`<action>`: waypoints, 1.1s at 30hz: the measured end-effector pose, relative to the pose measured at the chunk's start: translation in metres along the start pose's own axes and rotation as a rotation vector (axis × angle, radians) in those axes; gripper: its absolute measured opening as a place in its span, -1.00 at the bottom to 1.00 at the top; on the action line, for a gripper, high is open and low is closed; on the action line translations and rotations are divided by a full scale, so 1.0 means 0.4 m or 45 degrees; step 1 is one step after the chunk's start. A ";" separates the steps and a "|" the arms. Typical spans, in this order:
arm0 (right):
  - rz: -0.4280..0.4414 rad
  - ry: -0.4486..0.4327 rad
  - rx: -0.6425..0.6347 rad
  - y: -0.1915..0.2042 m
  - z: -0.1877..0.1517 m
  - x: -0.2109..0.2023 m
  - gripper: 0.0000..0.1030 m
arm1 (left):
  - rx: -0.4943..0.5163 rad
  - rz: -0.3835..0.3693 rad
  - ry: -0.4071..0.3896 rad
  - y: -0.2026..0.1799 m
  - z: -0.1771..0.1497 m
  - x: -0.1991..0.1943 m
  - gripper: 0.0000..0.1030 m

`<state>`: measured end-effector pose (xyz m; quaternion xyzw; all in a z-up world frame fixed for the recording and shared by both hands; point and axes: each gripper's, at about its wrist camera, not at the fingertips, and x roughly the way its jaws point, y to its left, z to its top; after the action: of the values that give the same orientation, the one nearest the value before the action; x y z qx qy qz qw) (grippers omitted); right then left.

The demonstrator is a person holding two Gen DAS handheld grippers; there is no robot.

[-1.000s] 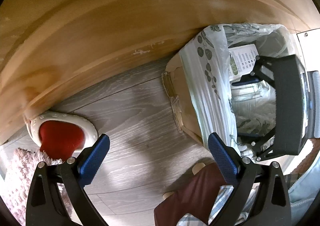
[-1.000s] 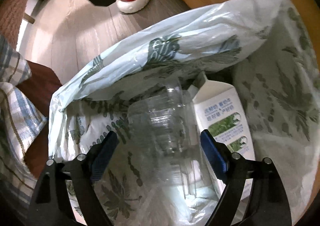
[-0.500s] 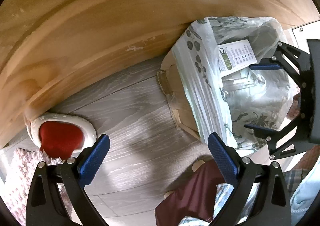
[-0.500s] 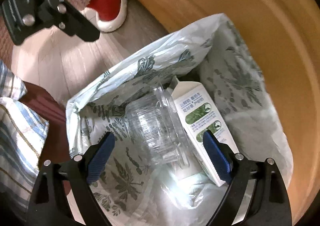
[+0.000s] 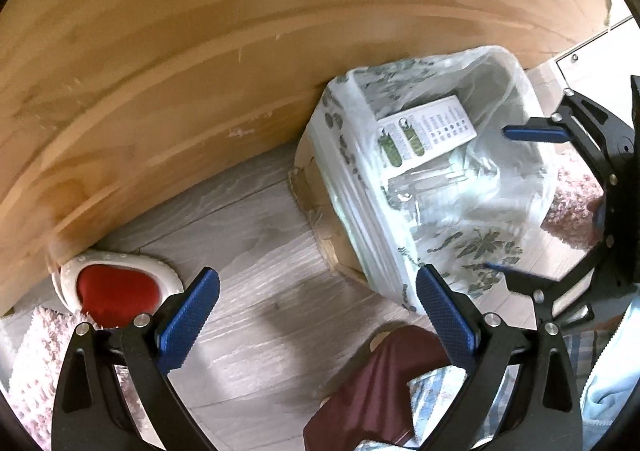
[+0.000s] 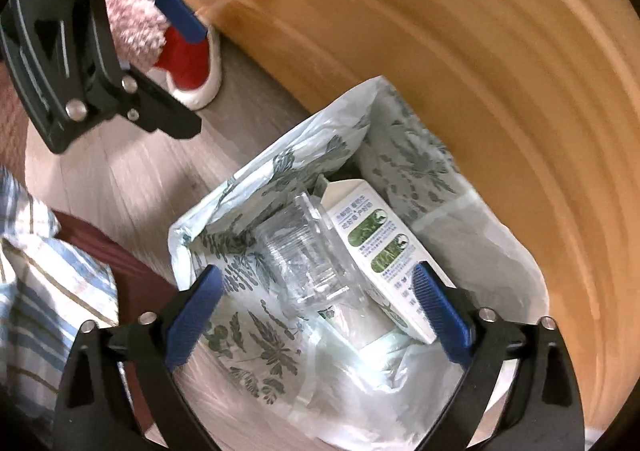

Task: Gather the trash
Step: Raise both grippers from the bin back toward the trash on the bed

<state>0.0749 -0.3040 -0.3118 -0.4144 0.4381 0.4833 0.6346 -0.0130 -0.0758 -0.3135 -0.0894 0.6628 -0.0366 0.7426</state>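
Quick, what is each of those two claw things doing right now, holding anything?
Left gripper: open, holding nothing, over the floor.
Right gripper: fingers opening, nothing between them, above the trash bag.

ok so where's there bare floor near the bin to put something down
The free patch is the grey floor between the red slipper, the wooden panel and the cardboard box that holds the bag. Inside the bag it is crowded: carton and clear container. Near the person's clothing there is less room.
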 end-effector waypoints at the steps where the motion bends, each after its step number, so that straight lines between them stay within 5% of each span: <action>1: -0.016 -0.014 0.018 0.000 0.000 -0.015 0.84 | 0.002 -0.003 -0.012 -0.005 0.001 -0.006 0.85; 33: -0.484 -0.680 0.590 -0.059 -0.048 -0.454 0.84 | 0.094 0.011 -0.675 -0.114 0.001 -0.371 0.85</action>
<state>0.0677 -0.3719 -0.1410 -0.1938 0.2708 0.3365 0.8808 -0.0275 -0.0949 -0.1600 -0.0658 0.4438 -0.0328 0.8931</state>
